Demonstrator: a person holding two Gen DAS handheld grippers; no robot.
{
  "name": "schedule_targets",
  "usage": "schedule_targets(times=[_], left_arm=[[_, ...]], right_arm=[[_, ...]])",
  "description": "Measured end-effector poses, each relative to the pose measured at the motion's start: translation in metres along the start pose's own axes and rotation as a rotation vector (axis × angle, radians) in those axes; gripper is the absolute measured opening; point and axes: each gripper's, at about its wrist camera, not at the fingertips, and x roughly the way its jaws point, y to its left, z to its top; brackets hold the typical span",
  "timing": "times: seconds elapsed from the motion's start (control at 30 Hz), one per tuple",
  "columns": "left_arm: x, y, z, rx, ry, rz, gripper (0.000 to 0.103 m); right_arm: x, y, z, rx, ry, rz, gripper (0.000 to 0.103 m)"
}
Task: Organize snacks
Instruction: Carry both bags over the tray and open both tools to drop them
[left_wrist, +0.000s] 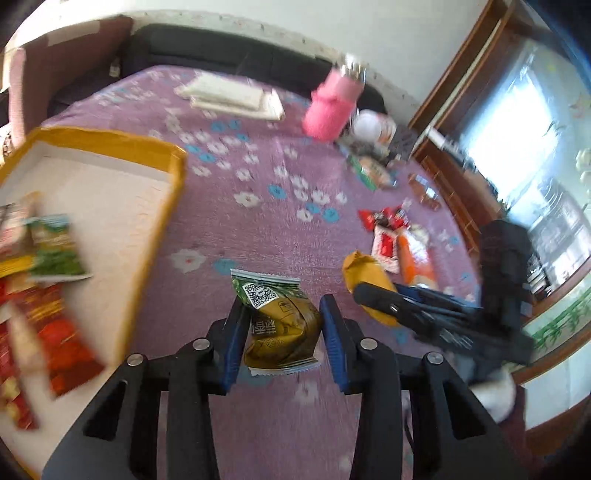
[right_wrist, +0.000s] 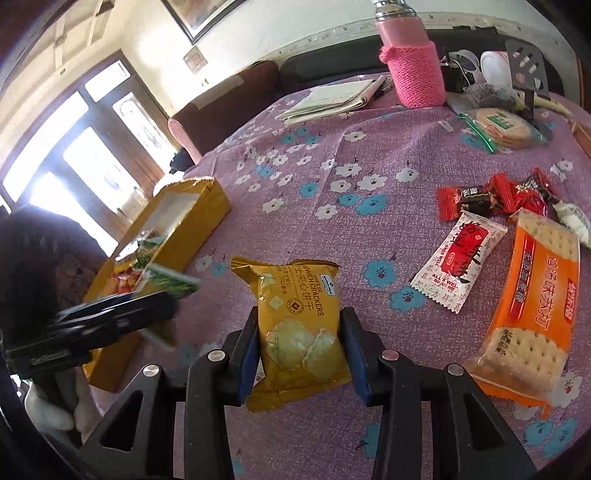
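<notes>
Both snack bags look light, puffy and crinkly, w/ crackers inside that can break. Best hold is a soft pinch on the two sides.

Left tool (left_wrist: 282, 326) is closed on the green pack (left_wrist: 279, 321), up over the surface (left_wrist: 258, 229), near the box (left_wrist: 173, 192).

Right tool (right_wrist: 301, 349) is closed on the yellow cracker pack (right_wrist: 295, 325), also lifted.
</notes>
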Motion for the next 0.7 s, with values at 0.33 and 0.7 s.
schedule_targets(times=[0.33, 0.7], left_arm=[[-0.118, 0.101, -0.036, -0.18, -0.121, 0.164, 0.037], [-0.109, 0.169, -0.053, -0.291, -0.094, 0.229, 0.037]], right_arm=[[-0.002, 0.028, 0.004, 0.051, -0.018, 0.002, 0.042], [0.031, 0.196, 0.012, -0.144, 0.099, 0.2, 0.041]])
